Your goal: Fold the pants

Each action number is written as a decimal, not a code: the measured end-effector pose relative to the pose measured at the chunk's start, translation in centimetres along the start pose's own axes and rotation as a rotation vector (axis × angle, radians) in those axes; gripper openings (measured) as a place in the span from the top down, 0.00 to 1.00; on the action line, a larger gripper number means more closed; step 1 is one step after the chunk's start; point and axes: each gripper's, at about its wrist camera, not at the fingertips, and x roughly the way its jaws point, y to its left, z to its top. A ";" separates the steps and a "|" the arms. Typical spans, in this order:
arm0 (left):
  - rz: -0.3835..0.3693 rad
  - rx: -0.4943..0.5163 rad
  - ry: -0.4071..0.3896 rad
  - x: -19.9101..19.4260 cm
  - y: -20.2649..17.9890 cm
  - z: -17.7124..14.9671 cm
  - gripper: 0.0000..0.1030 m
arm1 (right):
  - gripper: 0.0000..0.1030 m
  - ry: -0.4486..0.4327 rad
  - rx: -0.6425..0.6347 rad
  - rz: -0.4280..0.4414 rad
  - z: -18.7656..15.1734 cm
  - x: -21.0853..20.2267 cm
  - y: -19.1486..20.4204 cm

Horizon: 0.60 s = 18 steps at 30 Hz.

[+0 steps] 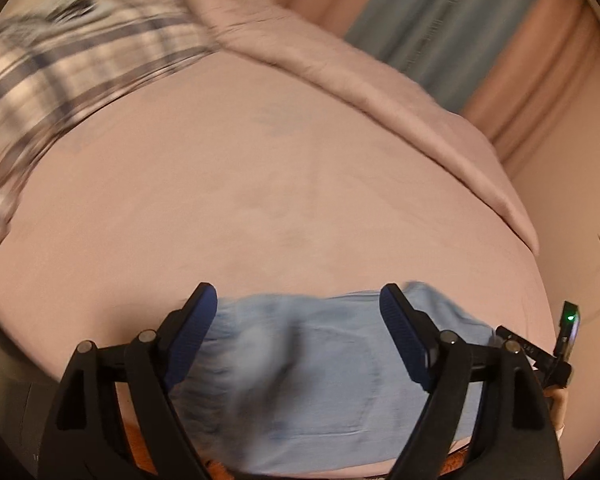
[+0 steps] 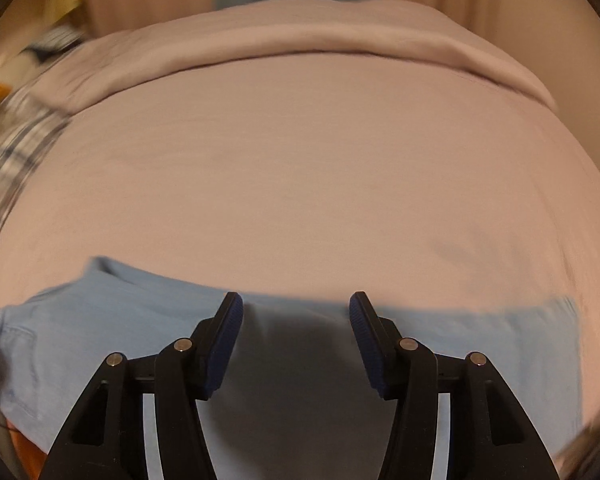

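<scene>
Hovering over a pink bed (image 1: 260, 184), two hand-held tools sit just above a pair of light blue pants (image 1: 320, 360) lying flat along the near edge of the mattress. The left tool (image 1: 298, 300) has its jaws spread wide and grips nothing; the cloth shows between them but the pads do not press on it. The right tool (image 2: 296, 308) is released too, jaws parted over the pants (image 2: 120, 320), with its own shadow falling on the fabric. A plaid cloth (image 1: 60, 60) and a folded pink blanket (image 1: 340, 60) lie well apart at the far side. The pants look laid in a folded band, so the step in hand seems to be letting go and picking new corners. To do it well, each tool should probably pinch both layers at the outer edges, evenly, before lifting together.
</scene>
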 end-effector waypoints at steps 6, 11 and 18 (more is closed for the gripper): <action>-0.138 0.087 0.082 5.1 -6.3 0.9 0.25 | 0.47 0.014 0.267 -0.059 -2.2 -0.8 -10.4; -0.188 0.123 0.232 11.8 -10.4 0.3 0.55 | 0.47 -0.011 0.412 -0.159 -2.4 -1.7 -17.5; -0.148 0.162 0.335 17.5 -12.5 -1.0 0.59 | 0.47 0.006 0.498 -0.124 -1.1 0.3 -22.3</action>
